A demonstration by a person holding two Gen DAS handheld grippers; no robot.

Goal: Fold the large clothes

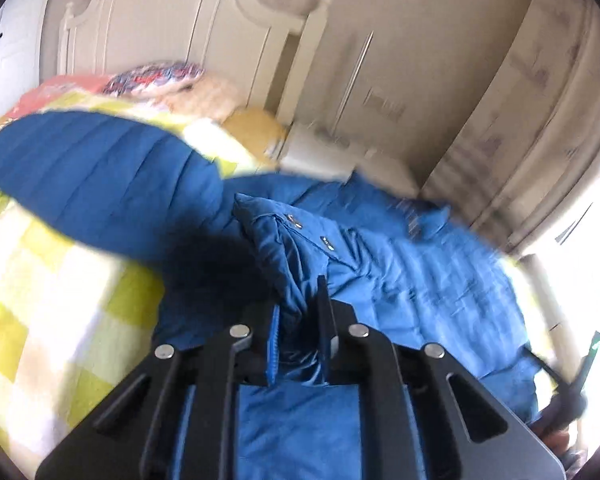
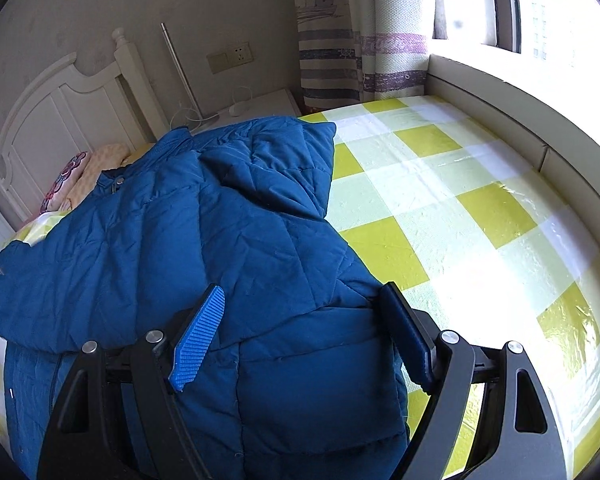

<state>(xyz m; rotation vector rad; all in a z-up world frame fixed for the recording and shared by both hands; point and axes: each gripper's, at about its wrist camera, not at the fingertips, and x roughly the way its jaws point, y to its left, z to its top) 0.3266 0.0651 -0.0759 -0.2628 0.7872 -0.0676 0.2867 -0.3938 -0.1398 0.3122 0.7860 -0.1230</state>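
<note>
Now left gripper [image 1: 296, 320] pinching blue jacket [image 1: 380, 264] fabric, right gripper [image 2: 300, 320] jaws spread above it.

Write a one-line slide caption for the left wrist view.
Left gripper shut on a bunched fold of the blue quilted jacket lying on the yellow checked bedspread.

Open checked bedspread [image 2: 440, 200] right of jacket [image 2: 220, 240]; headboard [image 2: 60, 120] behind.
</note>
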